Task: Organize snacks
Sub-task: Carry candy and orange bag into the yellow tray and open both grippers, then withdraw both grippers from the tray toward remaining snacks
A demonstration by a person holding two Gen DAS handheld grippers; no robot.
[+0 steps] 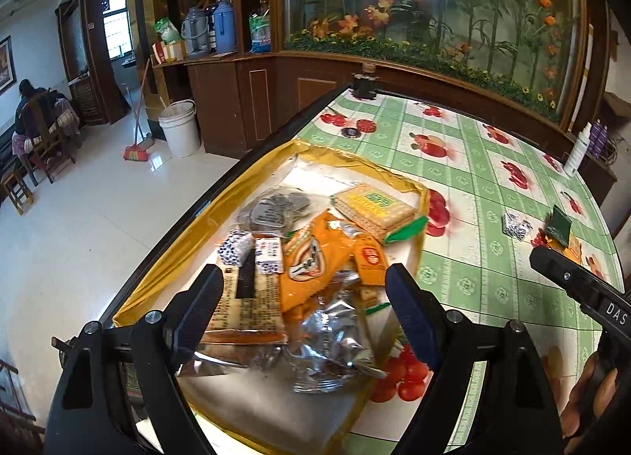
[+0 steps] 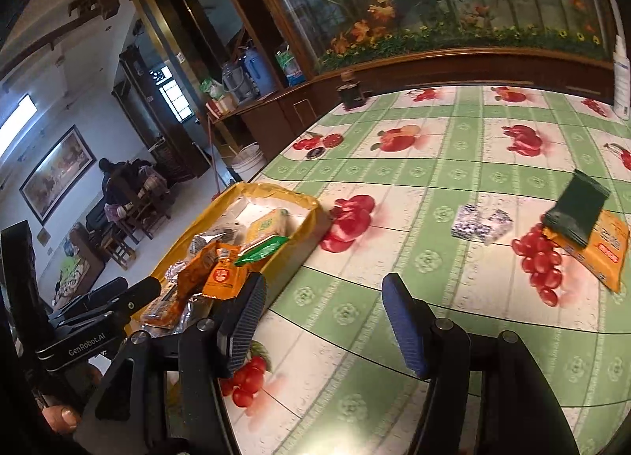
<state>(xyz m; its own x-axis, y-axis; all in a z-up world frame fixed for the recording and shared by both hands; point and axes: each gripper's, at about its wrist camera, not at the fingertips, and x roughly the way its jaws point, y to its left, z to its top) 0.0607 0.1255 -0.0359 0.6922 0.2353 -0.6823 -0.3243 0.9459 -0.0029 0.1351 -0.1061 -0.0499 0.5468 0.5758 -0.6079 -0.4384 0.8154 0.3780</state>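
Behind the scene runs a dark wood cabinet with a glass case of artificial flowers; a tiled floor lies to the left. Nearest is the worktop point(image 2: 453, 163), covered in a green-checked cloth printed with fruit.

At its left edge sits a shallow yellow tray point(image 1: 165, 269) heaped with snacks: a cracker pack point(image 1: 374, 208), an orange bag point(image 1: 315, 257) and a silver wrapper point(image 1: 335, 340), among others.

Still loose on the cloth, well apart from the tray, lie an orange packet point(image 2: 603, 253) with a dark green packet point(image 2: 579, 210) resting on it, and just beside them a blue-and-white packet point(image 2: 479, 224).

The left gripper point(image 1: 303, 293) hangs over the tray, jaws wide apart, holding nothing. The right gripper point(image 2: 323, 313) hovers above bare cloth, also spread and empty.

Judging from this, gathering is partly done. The likely next move is for the right gripper to reach to the loose packets, close on one, and carry it to the tray; the flat packets may need a low, edge-on pinch.

The left view shows the tray's contents closely. The right view gives the clearer look at the loose packets, which sit small at the left view's edge.
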